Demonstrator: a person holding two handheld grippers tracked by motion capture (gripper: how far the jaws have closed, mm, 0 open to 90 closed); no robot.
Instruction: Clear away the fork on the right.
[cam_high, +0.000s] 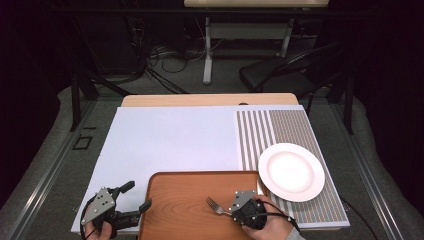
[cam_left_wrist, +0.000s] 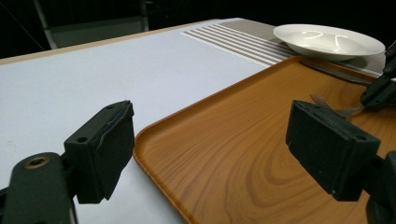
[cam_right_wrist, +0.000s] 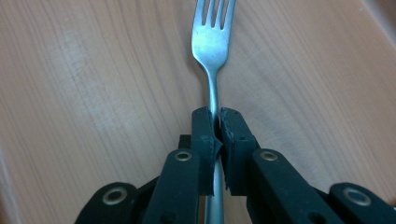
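A metal fork (cam_right_wrist: 211, 44) sticks out of my right gripper (cam_right_wrist: 215, 116), whose jaws are shut on its handle, tines pointing away over the wooden tray (cam_right_wrist: 84, 93). From above, the right gripper (cam_high: 231, 210) holds the fork (cam_high: 215, 205) low over the tray (cam_high: 175, 200), near its front right part. In the left gripper view the fork (cam_left_wrist: 332, 108) shows at the right. My left gripper (cam_high: 137, 197) stands open beside the tray's left edge, nothing between its jaws; its wide-apart fingers (cam_left_wrist: 100, 149) frame the tray's corner (cam_left_wrist: 224, 154).
A white plate (cam_high: 291, 171) sits on the striped mat (cam_high: 280, 130) right of the tray, and another utensil (cam_left_wrist: 334, 72) lies along the tray's far edge. A pale board (cam_high: 170, 135) covers the table. A chair and desk legs stand beyond it.
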